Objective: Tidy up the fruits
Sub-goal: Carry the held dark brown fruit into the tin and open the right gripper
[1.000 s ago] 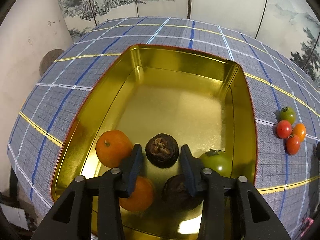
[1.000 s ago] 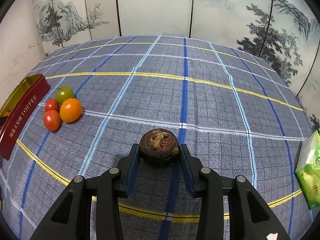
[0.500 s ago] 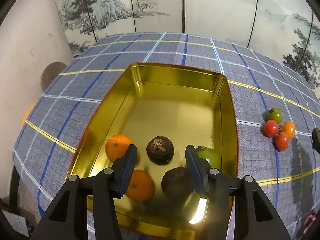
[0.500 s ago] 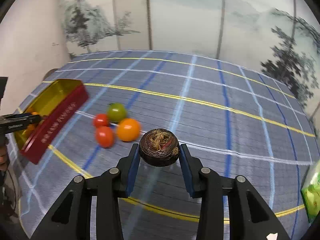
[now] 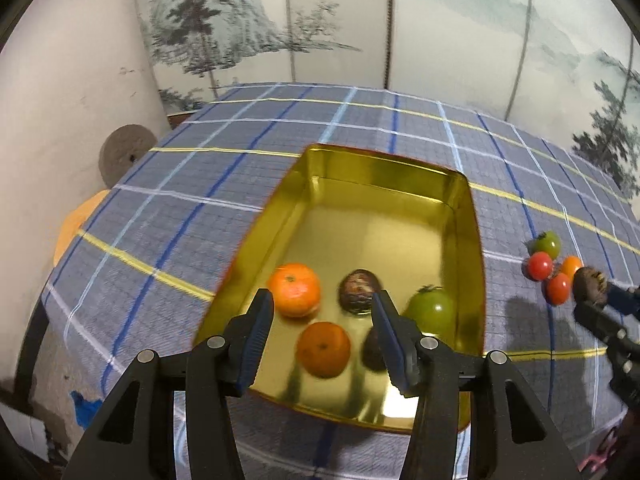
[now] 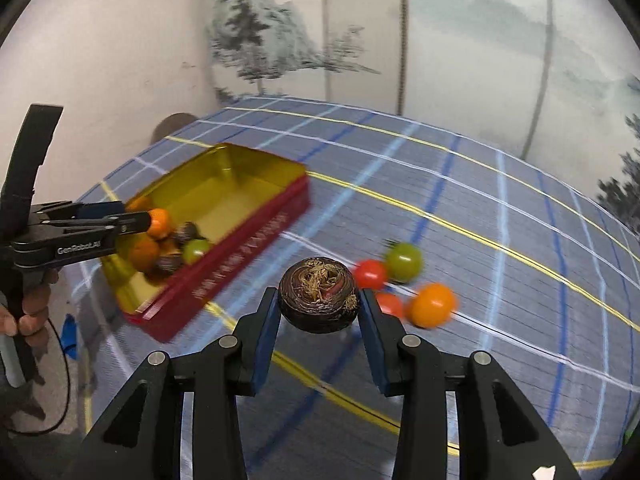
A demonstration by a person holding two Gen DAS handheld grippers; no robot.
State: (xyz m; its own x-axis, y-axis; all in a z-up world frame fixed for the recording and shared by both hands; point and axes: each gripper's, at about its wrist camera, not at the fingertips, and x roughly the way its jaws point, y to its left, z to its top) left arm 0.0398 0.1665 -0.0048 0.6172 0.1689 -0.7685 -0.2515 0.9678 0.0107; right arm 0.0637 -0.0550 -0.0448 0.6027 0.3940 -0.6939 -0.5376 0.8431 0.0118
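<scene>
Carrying a dark fruit toward the tin

The right gripper [image 6: 320,312] is clamping a round, rough-skinned brown fruit [image 6: 319,300] above the checked cloth surface [image 6: 480,240], just beside four glossy cherry tomatoes [image 6: 404,262]. The left gripper [image 5: 324,336] is hanging released and empty over the shiny gold tin [image 5: 476,248], where two dimpled oranges [image 5: 295,289], two dark fruits and a smooth green tomato [image 5: 432,310] are lying. Next move, I judge: clearing the tin's red wall, then lowering into bare floor.
</scene>
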